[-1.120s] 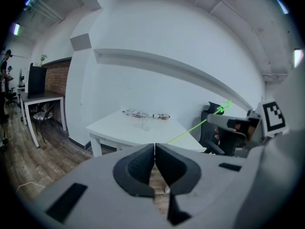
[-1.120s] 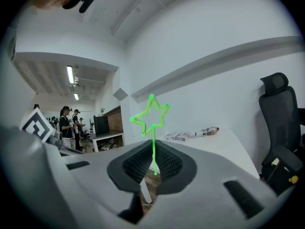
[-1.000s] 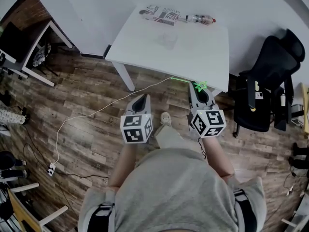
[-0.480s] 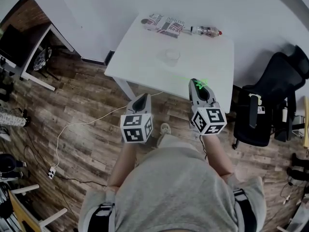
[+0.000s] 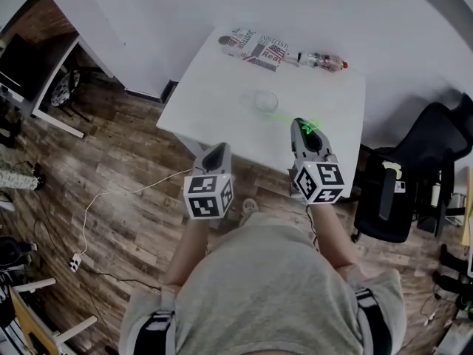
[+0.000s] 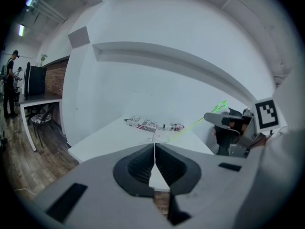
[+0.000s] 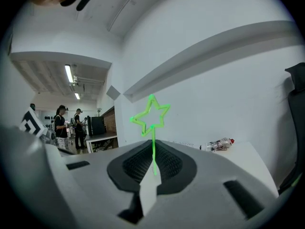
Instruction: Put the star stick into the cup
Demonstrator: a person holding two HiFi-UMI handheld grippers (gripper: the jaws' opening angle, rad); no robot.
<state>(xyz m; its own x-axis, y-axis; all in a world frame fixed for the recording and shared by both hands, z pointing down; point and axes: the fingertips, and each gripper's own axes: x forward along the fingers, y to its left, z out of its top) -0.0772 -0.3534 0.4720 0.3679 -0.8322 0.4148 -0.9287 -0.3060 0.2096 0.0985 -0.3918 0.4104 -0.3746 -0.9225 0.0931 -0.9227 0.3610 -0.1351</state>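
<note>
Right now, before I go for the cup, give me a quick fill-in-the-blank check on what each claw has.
1. The right claw is shut on a ___ star stick.
2. The left claw is shut and holds ___.
3. The cup stands on the table, nearer the ___ claw.
Missing words: green; nothing; right.

Dark wood-plank floor [image 5: 111, 154], plain white walls [image 5: 332, 6], one red-brick wall section [image 5: 46, 13] far left. White rectangular table [image 5: 222, 91] stands against the wall, black office chair [image 5: 429, 146] just beside its right end. White-framed desk [image 6: 45, 98] sits by the brick. White power strip [image 5: 75, 260] with its cable lies on the floor. Pale wooden chair [image 5: 44, 324] in the bottom-left corner. Ceiling strip lights [image 7: 68, 73] are on in the open room beyond.
</note>
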